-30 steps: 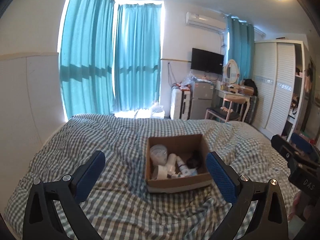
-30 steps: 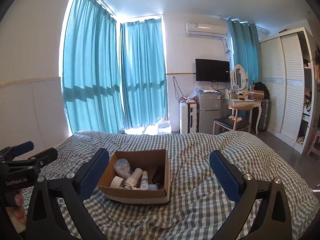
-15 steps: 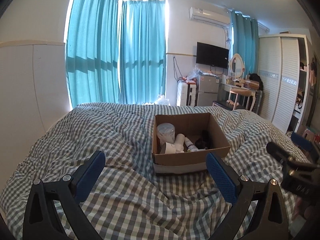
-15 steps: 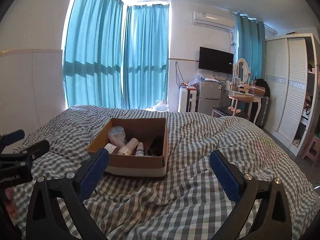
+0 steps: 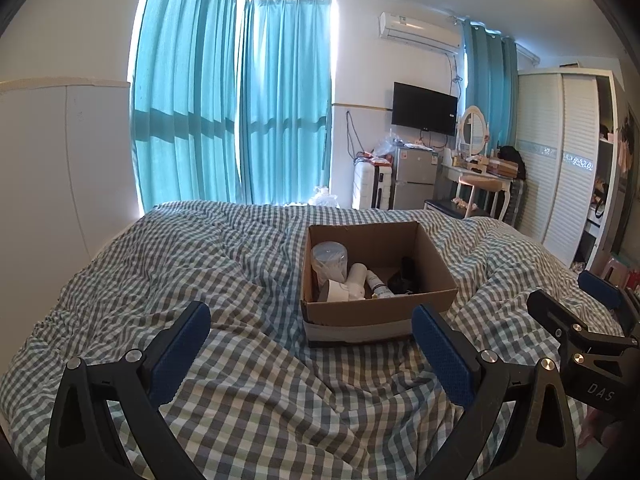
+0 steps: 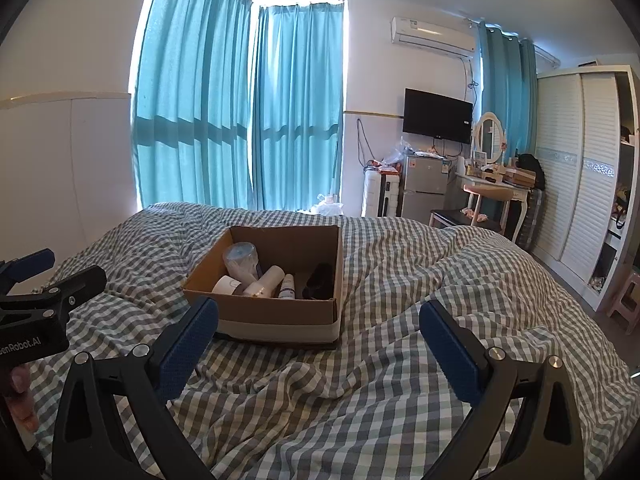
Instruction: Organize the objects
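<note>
A cardboard box [image 5: 376,280] sits on a rumpled checked bedspread [image 5: 240,380], open at the top. Inside it lie a clear lidded tub [image 5: 329,256] at the far left, a white roll [image 5: 339,290] near the front wall, 2 white bottles [image 5: 357,280] leaning side by side, and a dark item [image 5: 402,278] on the right, too shadowed to identify.

The left gripper [image 5: 310,342] hangs over the bedspread just short of the box, fingers spread wide and holding nothing. The right gripper [image 6: 318,340] hangs to the right of it, also spread wide and empty, the box near its left finger [image 6: 188,344].

Teal curtains [image 6: 240,120], a TV [image 6: 438,116] and a wardrobe [image 6: 580,184] stand beyond the bed.
</note>
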Available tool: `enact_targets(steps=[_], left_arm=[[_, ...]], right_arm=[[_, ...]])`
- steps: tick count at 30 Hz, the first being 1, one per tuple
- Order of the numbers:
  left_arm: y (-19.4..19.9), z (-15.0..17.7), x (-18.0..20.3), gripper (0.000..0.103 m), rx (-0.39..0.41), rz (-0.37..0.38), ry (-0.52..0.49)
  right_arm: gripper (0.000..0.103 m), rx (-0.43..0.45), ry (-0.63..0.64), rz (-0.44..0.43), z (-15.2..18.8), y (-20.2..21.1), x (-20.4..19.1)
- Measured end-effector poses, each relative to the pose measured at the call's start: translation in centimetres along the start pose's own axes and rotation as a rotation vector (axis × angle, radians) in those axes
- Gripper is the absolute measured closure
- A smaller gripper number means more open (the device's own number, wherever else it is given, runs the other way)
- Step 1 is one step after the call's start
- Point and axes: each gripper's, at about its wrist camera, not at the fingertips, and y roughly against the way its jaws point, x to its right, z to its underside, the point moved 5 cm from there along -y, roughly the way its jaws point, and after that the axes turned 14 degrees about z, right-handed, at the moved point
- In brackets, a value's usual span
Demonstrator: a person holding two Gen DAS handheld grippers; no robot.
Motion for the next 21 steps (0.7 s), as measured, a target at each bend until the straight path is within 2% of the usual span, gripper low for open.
enact_targets(steps=[6, 21], left_arm=[[-0.04, 0.23, 0.41, 0.000, 0.000, -0.024, -0.037], [-0.06, 0.57, 0.46, 0.000, -0.009, -0.012, -0.033]], right_arm=[[0.002, -0.003, -0.007, -0.011, 0.19, 0.13, -0.21], [0.002, -0.004, 0.003, -0.017, 0.28, 0.19, -0.68]])
